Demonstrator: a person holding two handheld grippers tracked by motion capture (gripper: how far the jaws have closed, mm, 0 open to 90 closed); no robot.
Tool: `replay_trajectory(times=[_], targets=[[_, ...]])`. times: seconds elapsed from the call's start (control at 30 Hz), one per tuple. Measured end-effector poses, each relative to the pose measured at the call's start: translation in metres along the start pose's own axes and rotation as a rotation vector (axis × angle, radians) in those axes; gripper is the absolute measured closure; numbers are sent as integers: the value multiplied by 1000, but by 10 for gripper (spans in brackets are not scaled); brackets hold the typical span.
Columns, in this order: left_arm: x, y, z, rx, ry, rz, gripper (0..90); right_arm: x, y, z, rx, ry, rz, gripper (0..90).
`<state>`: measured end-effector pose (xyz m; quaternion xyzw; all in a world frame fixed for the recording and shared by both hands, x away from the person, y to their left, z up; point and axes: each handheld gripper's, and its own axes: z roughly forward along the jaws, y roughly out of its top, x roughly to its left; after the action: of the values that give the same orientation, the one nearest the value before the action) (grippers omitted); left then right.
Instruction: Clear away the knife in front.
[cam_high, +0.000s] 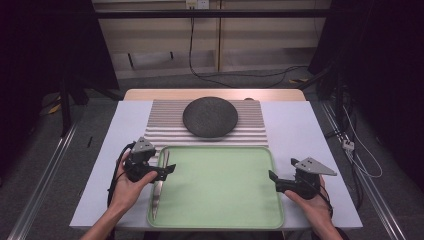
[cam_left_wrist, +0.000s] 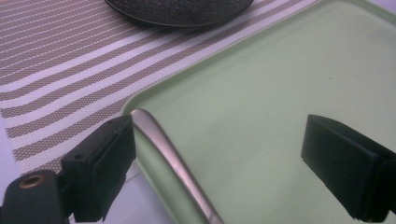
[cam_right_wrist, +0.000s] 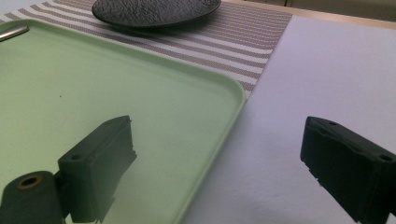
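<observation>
Slim silver knife (cam_high: 159, 186) — matte metal, rounded handle end — lies along green tray's (cam_high: 220, 220) left rim. Left tongs (cam_high: 168, 169) wide, nothing gripped. Right tongs (cam_high: 274, 179) wide, empty.

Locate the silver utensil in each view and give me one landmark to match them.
High view: the silver utensil lies along the green tray's left rim, beside the left gripper.
Left gripper view: low centre, by the left-hand jaw.
Right gripper view: its tip at the top left edge.
Shared landmark: the dark round plate.
</observation>
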<state>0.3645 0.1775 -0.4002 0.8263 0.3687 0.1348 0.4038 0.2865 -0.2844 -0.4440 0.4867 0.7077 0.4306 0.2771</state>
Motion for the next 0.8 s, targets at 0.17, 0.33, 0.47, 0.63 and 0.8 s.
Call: replay_trajectory(times=[0.17,0.33,0.47,0.63,0.8], targets=[[-1,-9,-11,-27,-15,-16,82,-1,0,0,-1,1,6,95],[1,-21,-25,-68,63,-27,64,-1,0,-1,-2,-1,8,95],[6,-35,-27,-58,97,-52,56,-1,0,-1,-2,-4,9,95],[10,-49,-28,-53,104,-66,56,-1,0,-1,-8,-5,19,95],[11,-56,-30,-66,136,-68,56,-1,0,-2,-14,0,15,94]])
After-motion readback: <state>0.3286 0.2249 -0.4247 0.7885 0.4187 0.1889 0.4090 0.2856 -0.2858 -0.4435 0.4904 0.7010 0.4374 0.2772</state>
